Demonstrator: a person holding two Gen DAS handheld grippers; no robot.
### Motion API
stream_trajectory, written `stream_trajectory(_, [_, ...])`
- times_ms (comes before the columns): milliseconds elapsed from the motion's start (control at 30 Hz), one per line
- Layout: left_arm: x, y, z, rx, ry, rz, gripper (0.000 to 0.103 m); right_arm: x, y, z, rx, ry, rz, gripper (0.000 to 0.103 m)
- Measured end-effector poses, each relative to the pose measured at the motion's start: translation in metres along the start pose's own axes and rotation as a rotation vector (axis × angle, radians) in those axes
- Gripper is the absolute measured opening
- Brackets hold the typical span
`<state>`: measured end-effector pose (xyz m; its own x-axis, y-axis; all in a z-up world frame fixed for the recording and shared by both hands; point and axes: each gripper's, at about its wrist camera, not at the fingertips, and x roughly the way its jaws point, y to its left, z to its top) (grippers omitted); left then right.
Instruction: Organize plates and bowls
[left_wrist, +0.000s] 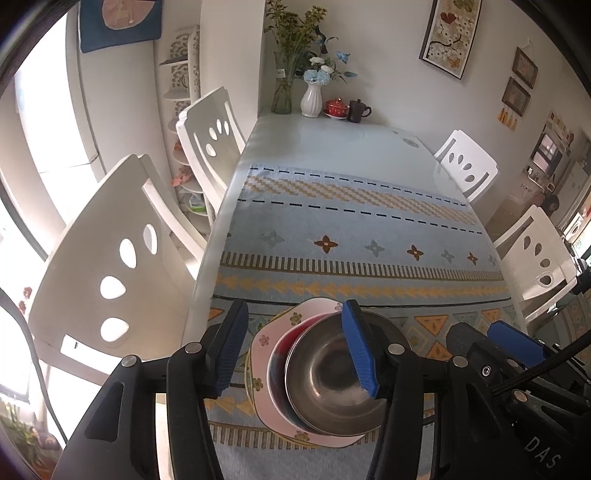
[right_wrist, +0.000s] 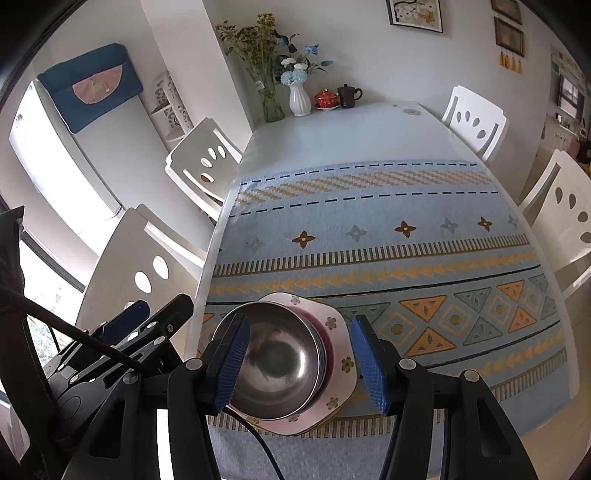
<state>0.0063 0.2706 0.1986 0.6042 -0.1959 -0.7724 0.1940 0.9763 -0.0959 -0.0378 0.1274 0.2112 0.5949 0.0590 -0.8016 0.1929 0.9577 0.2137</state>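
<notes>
A stack stands on the patterned cloth near the table's front left corner: a pink flowered plate (left_wrist: 264, 373) (right_wrist: 341, 354), a red dish (left_wrist: 277, 363) on it, and a steel bowl (left_wrist: 328, 384) (right_wrist: 277, 362) on top. My left gripper (left_wrist: 293, 349) hangs over the stack, open; one blue pad (left_wrist: 229, 347) is left of the plate and the other is over the bowl. My right gripper (right_wrist: 300, 363) is open as well, its pads on either side of the stack. Neither presses on anything. Each gripper also shows beside the stack in the other view (left_wrist: 476, 328) (right_wrist: 162, 304).
White chairs (left_wrist: 122, 266) (right_wrist: 476, 122) flank the table on both sides. At the far end stand a white vase (left_wrist: 311, 99), a glass vase with greenery (left_wrist: 283, 92), a red lidded cup (left_wrist: 337, 108) and a dark mug (left_wrist: 357, 110). A cable (right_wrist: 258, 435) runs under the right gripper.
</notes>
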Motion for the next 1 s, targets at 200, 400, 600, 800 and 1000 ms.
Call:
stream_trajectory(200, [0.004,-0.004,0.001,0.008,0.007,-0.002,0.054,0.002,-0.004,0.001,0.006,0.005,-0.012,0.055])
stream_trajectory(400, [0.003,-0.008,0.004,0.033,-0.022,0.038,0.063,0.002,-0.008,0.002,0.017,0.004,-0.018,0.055])
stream_trajectory(600, [0.007,-0.010,0.006,0.048,-0.011,0.056,0.066,0.004,-0.009,0.004,0.020,0.010,-0.027,0.055])
stream_trajectory(800, [0.012,-0.004,0.008,0.012,0.017,0.020,0.066,0.002,-0.007,0.005,0.012,0.001,-0.025,0.055])
stream_trajectory(1000, [0.012,-0.001,0.011,0.003,0.012,0.021,0.066,0.007,-0.005,0.006,0.005,0.018,-0.028,0.055])
